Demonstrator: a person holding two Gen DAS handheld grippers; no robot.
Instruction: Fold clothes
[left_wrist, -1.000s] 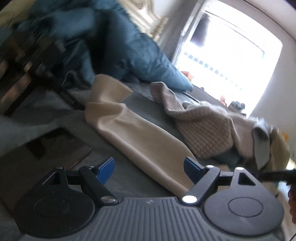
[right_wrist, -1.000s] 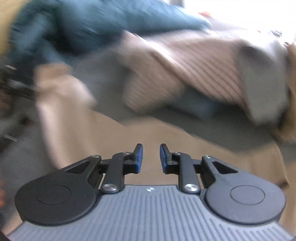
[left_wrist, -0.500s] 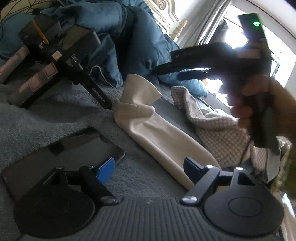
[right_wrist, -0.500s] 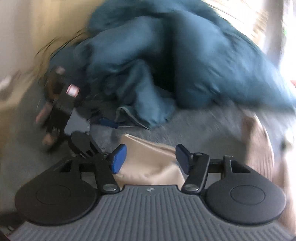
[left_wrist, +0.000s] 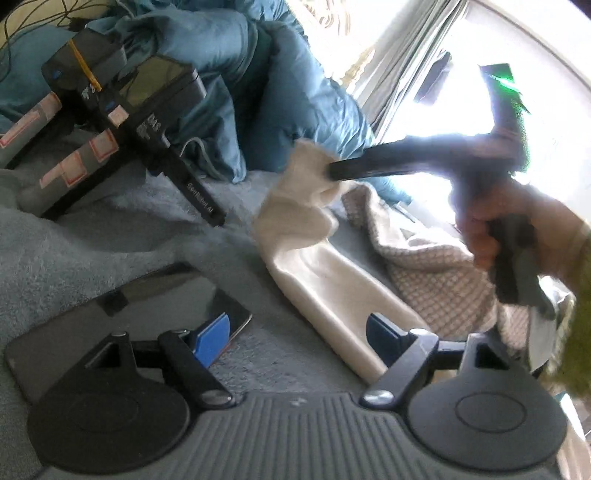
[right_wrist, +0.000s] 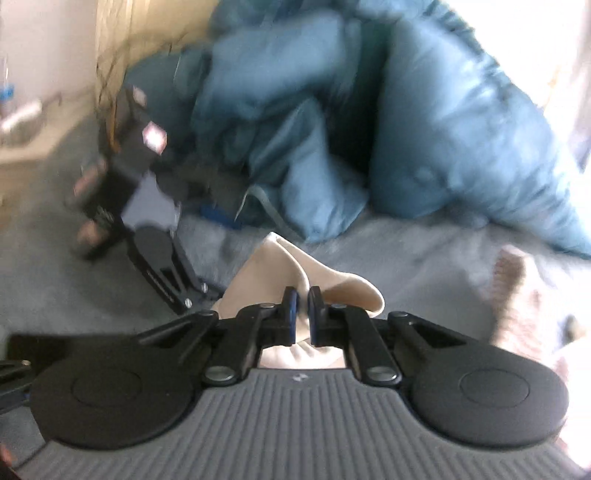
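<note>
Cream garment (left_wrist: 332, 280), a soft, matte, long narrow strip, lies on the grey fleecy bed cover (left_wrist: 110, 236) ahead of both tools, its far end bunched and lifted where the right hand-held gripper (right_wrist: 302, 314) has just closed its blue pads on a fold of it. The left hand-held gripper (left_wrist: 295, 332) stands with fingers wide apart and empty, the garment's near end just beside its right finger. Judging by this, the fold is beginning: next the pinched end must travel back over the strip toward the near end, while a glossy phone (left_wrist: 122, 317) and a knitted checked piece (left_wrist: 436, 280) lie either side.

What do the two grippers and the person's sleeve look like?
Each gripper, left and right, has black jointed fingers with blue pads, two round black discs and a grey ribbed body. The right hand shows a yellow-green sleeve.
</note>
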